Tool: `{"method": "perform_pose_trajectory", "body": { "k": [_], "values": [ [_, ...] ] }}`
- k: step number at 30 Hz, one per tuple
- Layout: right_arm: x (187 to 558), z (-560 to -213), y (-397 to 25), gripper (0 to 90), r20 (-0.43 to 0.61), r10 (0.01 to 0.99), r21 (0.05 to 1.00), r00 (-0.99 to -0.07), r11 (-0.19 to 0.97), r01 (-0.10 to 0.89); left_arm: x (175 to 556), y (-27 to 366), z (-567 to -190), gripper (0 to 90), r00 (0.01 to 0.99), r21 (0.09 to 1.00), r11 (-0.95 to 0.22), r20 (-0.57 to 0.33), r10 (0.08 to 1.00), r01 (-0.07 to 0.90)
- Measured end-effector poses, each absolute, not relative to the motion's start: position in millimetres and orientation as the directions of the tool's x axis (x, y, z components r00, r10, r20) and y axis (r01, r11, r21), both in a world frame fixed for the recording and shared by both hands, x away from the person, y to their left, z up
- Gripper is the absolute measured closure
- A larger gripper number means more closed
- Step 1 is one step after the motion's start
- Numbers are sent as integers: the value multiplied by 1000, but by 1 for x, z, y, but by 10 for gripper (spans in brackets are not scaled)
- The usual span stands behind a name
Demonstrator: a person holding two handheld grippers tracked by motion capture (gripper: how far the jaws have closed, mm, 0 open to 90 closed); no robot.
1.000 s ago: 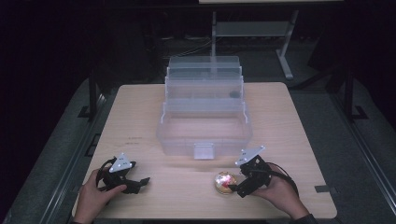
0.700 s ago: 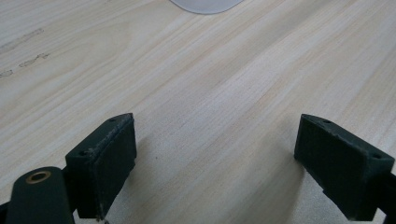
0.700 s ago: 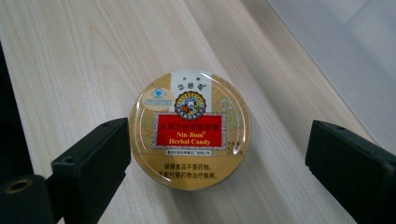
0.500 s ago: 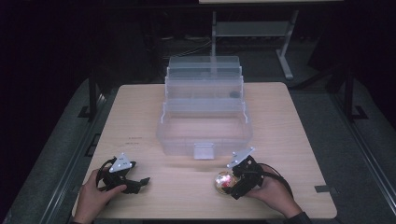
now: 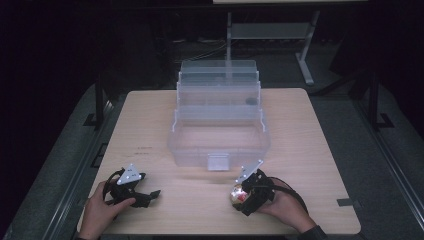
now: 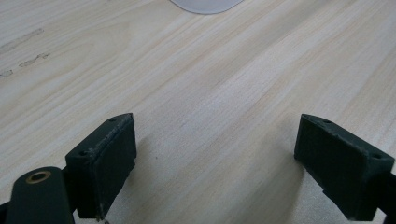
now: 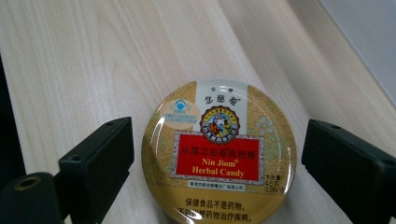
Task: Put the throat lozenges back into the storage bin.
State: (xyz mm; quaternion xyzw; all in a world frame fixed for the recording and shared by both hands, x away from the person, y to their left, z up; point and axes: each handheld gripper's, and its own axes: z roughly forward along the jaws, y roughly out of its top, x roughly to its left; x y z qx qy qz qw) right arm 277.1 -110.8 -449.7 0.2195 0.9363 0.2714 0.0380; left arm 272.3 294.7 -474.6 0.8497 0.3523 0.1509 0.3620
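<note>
while straddling the candy tin (image 7: 218,151) at the table's (image 5: 320,150) near edge, right gripper (image 7: 217,161) jaws apart, not yet touching.
could pinch off-centre and skid the round tin off the edge; left gripper (image 6: 212,158) spread wide over bare wood, well apart.

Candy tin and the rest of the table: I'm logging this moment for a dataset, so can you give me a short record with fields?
Surface: wooden table
Candy tin: round gold tin with a red label, flat on the table near the front edge
Right tongs: open, one jaw on each side of the tin, small gaps visible
Left tongs: open, nothing between the jaws, low over bare wood
Storage box: clear plastic box, stepped tiers open, at the table's middle
Hands: one on each tool
</note>
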Motion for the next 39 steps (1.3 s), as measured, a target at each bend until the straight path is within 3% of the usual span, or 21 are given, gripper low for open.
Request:
{"method": "perform_pose_trajectory", "body": {
  "k": [21,39],
  "values": [
    [277,-457,-109,191,56,428,508,-902,765,395,272,295,-475,119,706,721,-490,2,708,489],
    [276,-450,-112,196,48,430,511,-902,765,392,272,295,-475,119,706,722,-490,1,708,489]
  ]
}}
